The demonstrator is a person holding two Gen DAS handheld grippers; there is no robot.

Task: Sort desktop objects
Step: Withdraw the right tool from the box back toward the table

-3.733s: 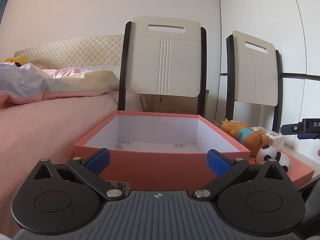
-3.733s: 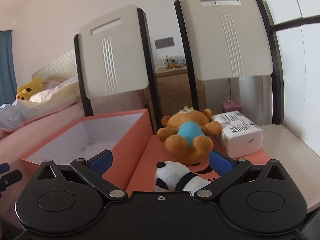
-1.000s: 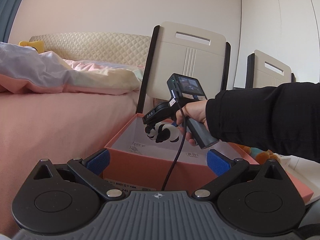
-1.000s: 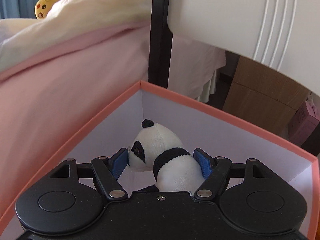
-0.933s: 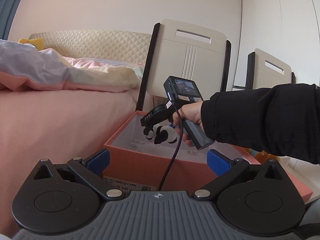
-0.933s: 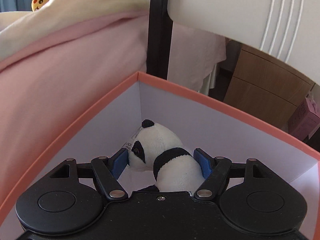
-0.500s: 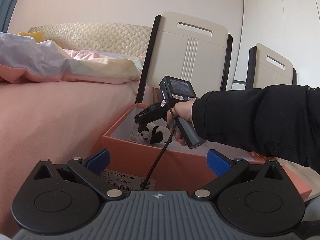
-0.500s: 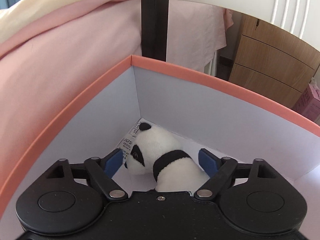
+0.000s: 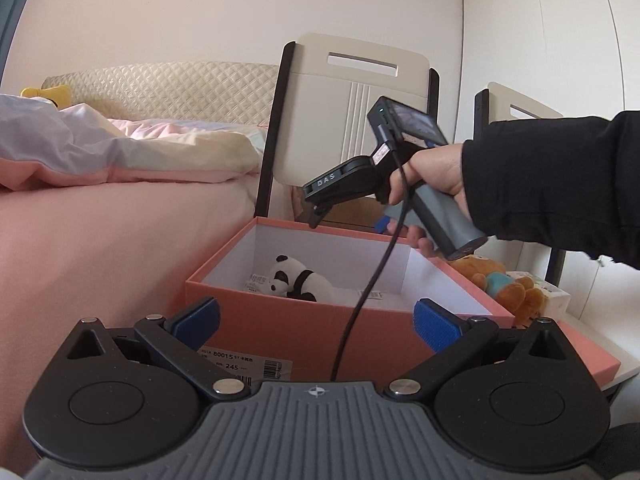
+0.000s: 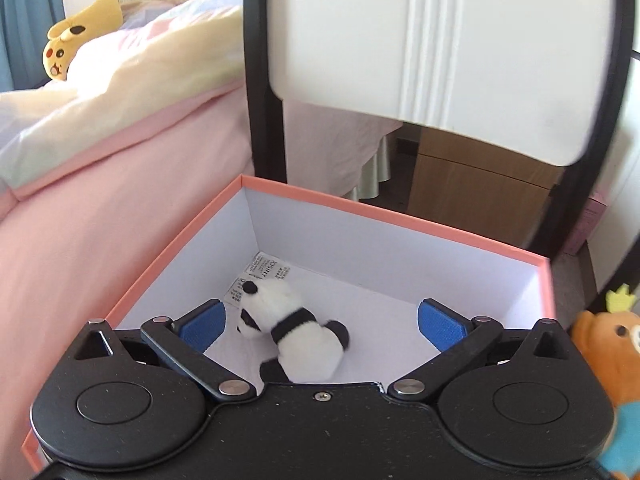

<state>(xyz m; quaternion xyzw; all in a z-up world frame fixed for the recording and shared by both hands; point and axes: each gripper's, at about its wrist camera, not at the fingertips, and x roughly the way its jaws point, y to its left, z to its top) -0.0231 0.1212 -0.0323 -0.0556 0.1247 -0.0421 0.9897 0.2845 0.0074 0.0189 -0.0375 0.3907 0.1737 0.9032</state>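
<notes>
A small panda plush lies on the white floor of an open salmon-pink box, near its far left corner. My right gripper hangs above the box, open and empty, with the panda below it. In the left wrist view a hand holds that right gripper over the box's far rim. My left gripper stands open and empty in front of the box's near wall. An orange bear plush in a blue shirt lies to the right of the box.
Two white chairs with black frames stand behind the box. A bed with pink bedding fills the left, with a yellow plush on it. A white packet lies behind the bear. A wooden cabinet is beyond the chair.
My right gripper opened, let the panda drop to the box floor, then rose clear of the box. The left gripper stayed open and shifted slightly.
</notes>
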